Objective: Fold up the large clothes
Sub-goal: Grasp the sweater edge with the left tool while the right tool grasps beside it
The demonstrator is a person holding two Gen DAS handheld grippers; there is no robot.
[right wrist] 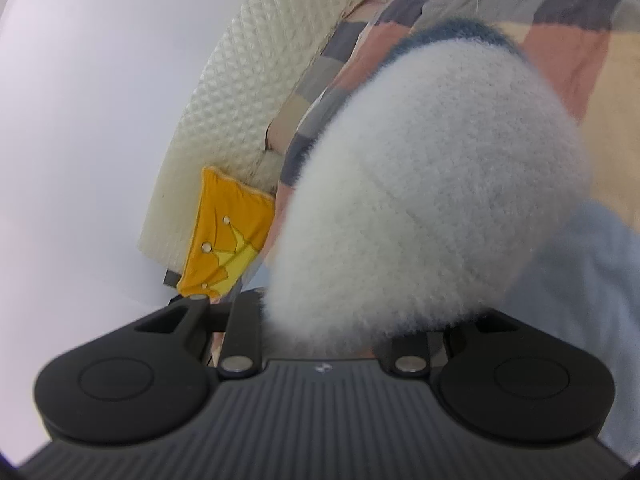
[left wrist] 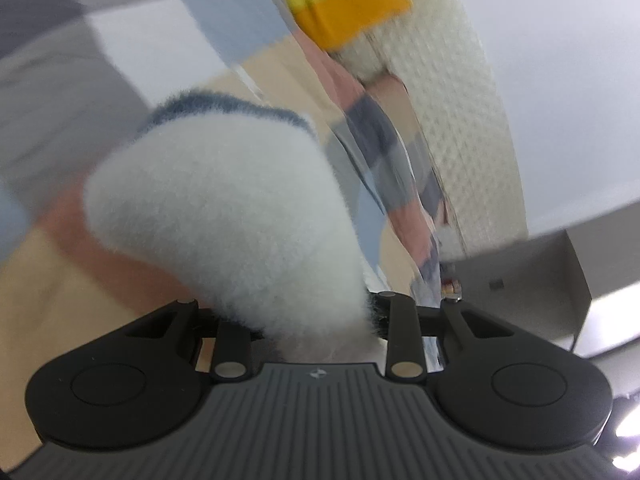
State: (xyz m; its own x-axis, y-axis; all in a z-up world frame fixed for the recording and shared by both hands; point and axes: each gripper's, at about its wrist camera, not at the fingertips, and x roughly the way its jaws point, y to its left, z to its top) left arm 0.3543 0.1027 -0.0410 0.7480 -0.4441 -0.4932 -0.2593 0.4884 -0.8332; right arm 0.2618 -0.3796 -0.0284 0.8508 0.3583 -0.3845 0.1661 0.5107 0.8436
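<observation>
A fluffy white garment (left wrist: 224, 208) with a blue-grey stripe along its far edge bulges out of my left gripper (left wrist: 312, 320), which is shut on it. The fabric hides both fingers, and only the black linkage arms show beside it. In the right wrist view another bunch of the same fluffy white garment (right wrist: 432, 184) rises from my right gripper (right wrist: 320, 324), also shut on it with its fingers covered. Both bunches are lifted above a patchwork bedspread (left wrist: 384, 136) (right wrist: 600, 128).
A yellow-orange cushion (left wrist: 352, 0) (right wrist: 228, 232) lies against a white quilted headboard (left wrist: 452, 80) (right wrist: 248, 92). A plain white wall (right wrist: 80, 120) stands behind it. A grey box-like piece of furniture (left wrist: 540, 280) sits beside the bed. The left wrist view is motion-blurred.
</observation>
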